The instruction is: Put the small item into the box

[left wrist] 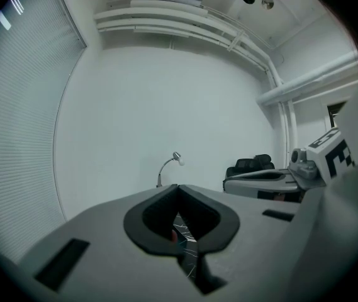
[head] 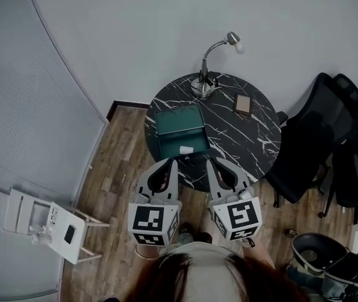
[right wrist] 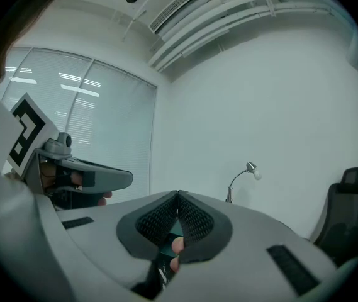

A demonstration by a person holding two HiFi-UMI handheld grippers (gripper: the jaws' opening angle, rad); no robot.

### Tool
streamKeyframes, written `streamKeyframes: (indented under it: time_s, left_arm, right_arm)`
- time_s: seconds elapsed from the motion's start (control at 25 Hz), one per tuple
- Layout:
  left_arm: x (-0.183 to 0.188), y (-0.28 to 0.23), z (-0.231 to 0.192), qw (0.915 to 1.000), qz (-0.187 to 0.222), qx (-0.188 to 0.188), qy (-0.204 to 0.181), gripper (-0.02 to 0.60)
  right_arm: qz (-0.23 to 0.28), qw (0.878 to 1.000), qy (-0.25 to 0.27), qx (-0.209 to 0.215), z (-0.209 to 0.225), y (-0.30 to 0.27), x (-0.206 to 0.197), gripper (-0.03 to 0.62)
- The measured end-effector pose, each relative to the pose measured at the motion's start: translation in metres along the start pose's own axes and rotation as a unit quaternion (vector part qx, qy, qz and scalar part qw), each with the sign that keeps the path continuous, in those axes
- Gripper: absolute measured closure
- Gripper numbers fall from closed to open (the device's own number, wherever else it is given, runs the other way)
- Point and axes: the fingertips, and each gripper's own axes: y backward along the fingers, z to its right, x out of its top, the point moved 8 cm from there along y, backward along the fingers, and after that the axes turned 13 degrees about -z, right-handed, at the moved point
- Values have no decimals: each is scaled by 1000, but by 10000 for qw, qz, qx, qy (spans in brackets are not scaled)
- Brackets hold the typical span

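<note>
An open green box (head: 180, 131) stands on the near left part of a round black marble table (head: 254, 146). A small white piece (head: 186, 150) lies in the box's near edge. A small brown flat item (head: 243, 104) lies on the table's far right. Both grippers hang side by side over the table's near rim, short of the box. My left gripper (head: 173, 162) (left wrist: 178, 187) is shut with its pads meeting. My right gripper (head: 209, 160) (right wrist: 177, 195) is shut too. I see no object between either pair of pads.
A gooseneck desk lamp (head: 207, 74) stands at the table's far edge. Black office chairs (head: 326, 137) crowd the right side. A white stand (head: 46, 225) sits on the wooden floor at left, and a dark bin (head: 317, 250) at lower right.
</note>
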Motion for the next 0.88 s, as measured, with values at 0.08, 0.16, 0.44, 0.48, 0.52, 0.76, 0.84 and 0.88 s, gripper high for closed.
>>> streamKeyframes:
  time_s: [0.08,0.16,0.44,0.48,0.52,0.76,0.84,0.88]
  left_arm:
    - [-1,2,5,10000,-15,6,-6,574]
    - [-2,5,9,10000,-27,27,-12,574]
    - [-8,15,23,10000,-71,61,-7,574]
    - [-8,17,25,10000,-74,64,-9,574]
    - [-8,19,27,9999,-77,64,-11,574]
    - [-12,23,39,9999,-91,39,-36,574]
    - [-12,24,44,9999,-97,24,-52,574]
    - [-12,25,46,9999,-101,17,-61,574]
  right_arm:
    - [4,10000,-23,7,1,5,-2,569]
    - [14,10000,-42,13,2,9,-3,569]
    - [51,9999,-126,58,3,26,-10,569]
    - [55,9999,-127,62,3,28,-10,569]
    - [55,9999,-127,65,2,30,-11,569]
    - [81,9998,-160,80,4,41,-16,569]
    - [91,9998,-165,77,5,45,-17,569]
    - [94,9998,-168,76,5,47,-18,569]
